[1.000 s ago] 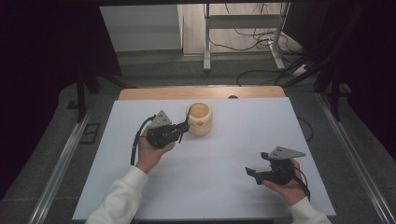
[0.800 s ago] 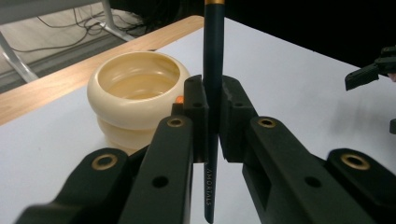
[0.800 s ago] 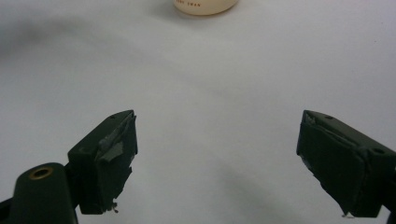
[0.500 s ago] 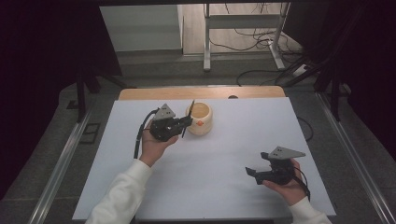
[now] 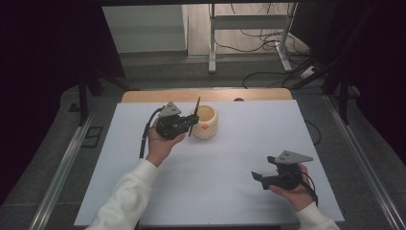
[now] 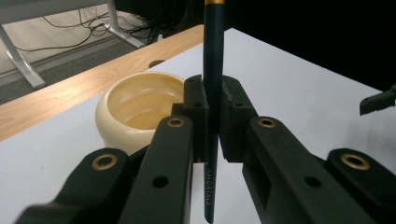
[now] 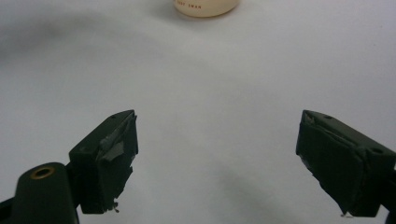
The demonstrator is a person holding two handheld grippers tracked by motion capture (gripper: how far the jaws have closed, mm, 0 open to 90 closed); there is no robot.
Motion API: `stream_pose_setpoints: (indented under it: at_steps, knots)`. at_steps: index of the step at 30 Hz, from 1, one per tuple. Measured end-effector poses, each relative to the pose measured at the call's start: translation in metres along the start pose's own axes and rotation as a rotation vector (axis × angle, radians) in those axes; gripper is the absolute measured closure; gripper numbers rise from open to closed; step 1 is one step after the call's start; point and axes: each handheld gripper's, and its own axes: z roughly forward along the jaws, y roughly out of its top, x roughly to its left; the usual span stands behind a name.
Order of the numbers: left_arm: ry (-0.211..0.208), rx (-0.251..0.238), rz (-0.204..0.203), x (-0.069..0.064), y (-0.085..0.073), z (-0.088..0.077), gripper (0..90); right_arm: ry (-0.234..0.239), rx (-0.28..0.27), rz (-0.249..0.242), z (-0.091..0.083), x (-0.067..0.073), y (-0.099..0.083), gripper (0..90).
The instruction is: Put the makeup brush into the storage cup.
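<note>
White sheet covers the table [image 5: 215,191], with a strip of bare wood along its far edge; grey floor, cables and a metal stand beyond.

Nearest the person: right gripper [image 5: 261,176], held low over the sheet at the near right corner in the right hand [image 5: 292,189]. Jaws spread wide, nothing between them; in the right gripper view, bare sheet lies in the gap between the taped pads [image 7: 114,154].

Farther in, left of centre: left hand [image 5: 160,146], white sleeve, carries the left gripper [image 5: 189,122]. Jaws pinched tight on a dark pen [image 6: 212,107], slim, with a gold band near its upper end. Pen stands close to upright, crossing the jaws, both ends sticking out past them. Lettering on the lower barrel, too small to read surely.

Just beyond the pen: cream bowl [image 5: 207,122], round, mouth up, nothing visible inside, an orange mark on its side. Bowl sits on the sheet near the wooden strip. Pen is just beside the bowl's left rim; contact cannot be told.
</note>
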Motion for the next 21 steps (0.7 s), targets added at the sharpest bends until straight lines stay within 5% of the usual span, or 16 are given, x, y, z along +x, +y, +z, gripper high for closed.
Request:
stream_pose_setpoints:
  at_steps: [21]
  knots:
    - [0.011, -0.018, -0.031, 0.006, 0.014, 0.012, 83.3, 0.002, 0.012, -0.007, 0.002, 0.000, 0.000, 13.4]
